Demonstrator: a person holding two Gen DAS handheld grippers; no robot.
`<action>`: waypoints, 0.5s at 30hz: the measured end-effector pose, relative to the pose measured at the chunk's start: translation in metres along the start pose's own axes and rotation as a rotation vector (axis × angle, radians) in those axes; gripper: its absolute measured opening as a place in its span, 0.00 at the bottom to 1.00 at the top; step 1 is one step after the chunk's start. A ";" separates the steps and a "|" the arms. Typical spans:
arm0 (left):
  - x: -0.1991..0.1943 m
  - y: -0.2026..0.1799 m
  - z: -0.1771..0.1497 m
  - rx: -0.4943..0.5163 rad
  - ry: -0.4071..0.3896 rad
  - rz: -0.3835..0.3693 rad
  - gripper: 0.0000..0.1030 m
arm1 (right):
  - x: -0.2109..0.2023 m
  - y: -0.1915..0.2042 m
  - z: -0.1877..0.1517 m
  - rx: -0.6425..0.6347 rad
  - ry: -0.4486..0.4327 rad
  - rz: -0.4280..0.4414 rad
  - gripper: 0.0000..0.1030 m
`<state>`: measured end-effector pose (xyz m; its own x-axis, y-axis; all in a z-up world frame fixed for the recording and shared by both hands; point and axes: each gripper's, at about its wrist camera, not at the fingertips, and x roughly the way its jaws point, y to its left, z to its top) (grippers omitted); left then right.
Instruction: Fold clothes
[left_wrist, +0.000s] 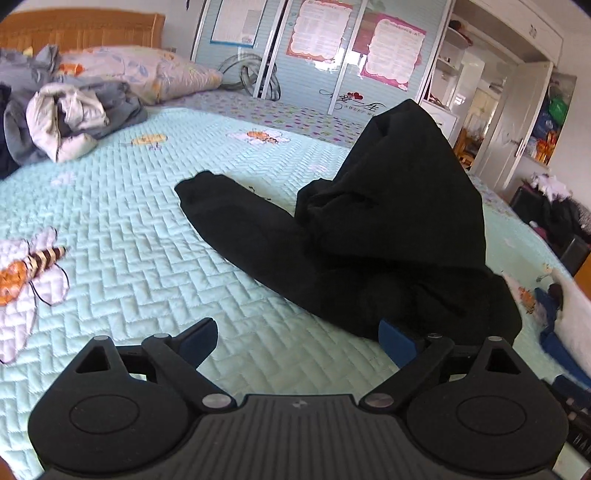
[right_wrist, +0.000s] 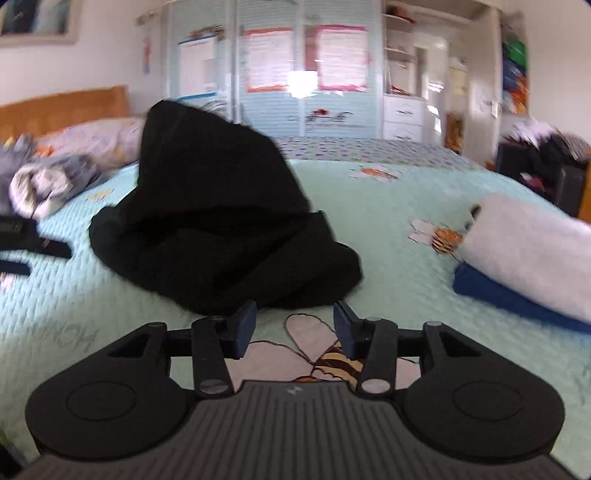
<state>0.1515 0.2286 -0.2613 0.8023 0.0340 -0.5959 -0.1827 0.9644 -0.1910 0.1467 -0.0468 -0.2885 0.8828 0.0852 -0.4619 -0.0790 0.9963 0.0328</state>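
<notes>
Black garment (left_wrist: 388, 229) is heaped unfolded on quilt (left_wrist: 147, 236); both grippers (left_wrist: 299, 343) (right_wrist: 293, 328) are held released, ready for grasping

Materials and finish, both wrist views

Black garment (left_wrist: 388, 229): matt, soft knit-like cloth, no sheen. Bedspread (left_wrist: 147, 240): pale mint quilted cloth, stitched herringbone texture, with appliqué bees. Left gripper (left_wrist: 299, 343) and right gripper (right_wrist: 294, 325): matt black moulded plastic, ribbed top plate, bright metal pivot screws, jaws faced with blue matt pads. Headboard (left_wrist: 81, 33) at 11 o'clock: warm varnished wood. Wardrobe doors (left_wrist: 280, 48) at 12 o'clock: glossy slatted panels, paper posters stuck on. White folded item (right_wrist: 532, 251) at 3 o'clock: fluffy, towel-like cloth on smooth blue cloth (right_wrist: 517, 299).
</notes>
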 end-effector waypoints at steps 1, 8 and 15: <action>0.001 -0.003 -0.002 0.020 -0.012 0.019 0.97 | 0.002 -0.004 0.000 0.027 0.000 -0.029 0.58; 0.029 -0.028 -0.018 0.060 0.061 0.036 0.99 | 0.025 -0.049 0.004 0.120 0.035 -0.136 0.62; 0.040 -0.057 -0.015 0.095 0.078 -0.027 0.99 | 0.028 -0.081 0.003 0.201 0.042 -0.145 0.62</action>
<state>0.1847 0.1714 -0.2861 0.7592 -0.0089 -0.6508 -0.1044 0.9853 -0.1353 0.1790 -0.1246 -0.3017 0.8578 -0.0550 -0.5110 0.1444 0.9800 0.1369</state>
